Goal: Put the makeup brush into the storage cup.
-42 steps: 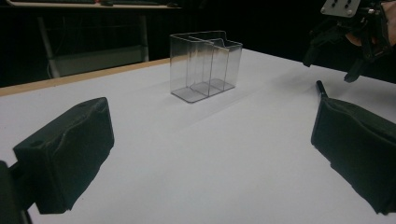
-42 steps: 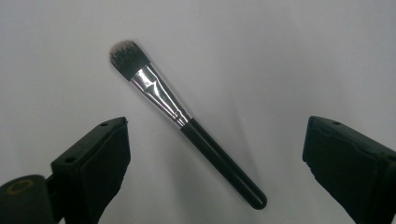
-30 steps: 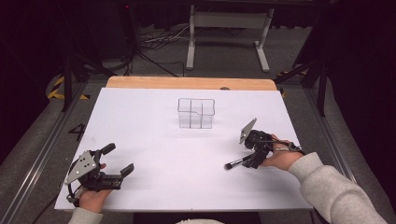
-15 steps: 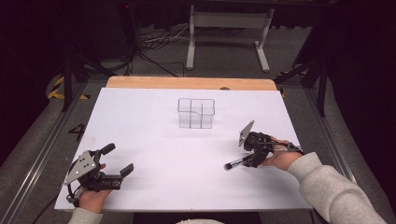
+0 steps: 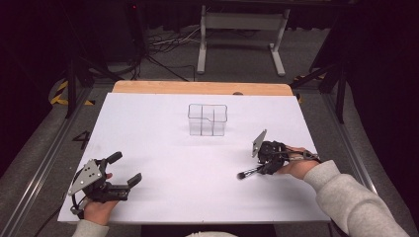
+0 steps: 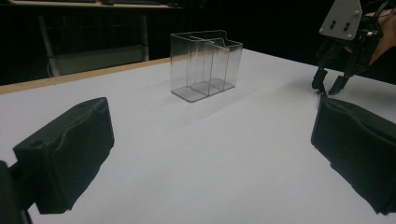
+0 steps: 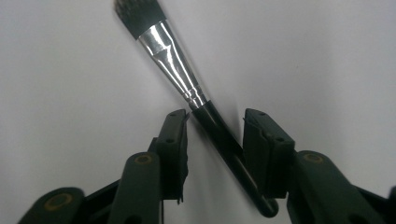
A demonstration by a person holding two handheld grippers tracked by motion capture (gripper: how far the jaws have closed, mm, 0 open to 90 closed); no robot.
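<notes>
A brush (image 5: 249, 172) with dark bristles, a silver ferrule (image 7: 170, 58) and a black handle lies on the white table at the right. My right gripper (image 5: 263, 169) points down over it. The handle runs slantwise between the jaws (image 7: 215, 123), which have just been closing around it, and a gap still shows on each side. My left gripper (image 5: 126, 168) rests near the front left edge, jaws wide apart with nothing between them (image 6: 212, 116). The left gripper view also shows the right gripper (image 6: 332, 86) farther off.
A clear plastic organiser with compartments (image 5: 207, 120) stands upright at the middle back of the table (image 5: 163, 207), and it looks empty (image 6: 205, 65). A wooden strip (image 5: 197, 87) borders the far edge. Beyond are a dark floor, cables and a metal stand.
The right gripper's jaws have drawn closer together around the brush handle. Both hands and the brush stay where they were.
</notes>
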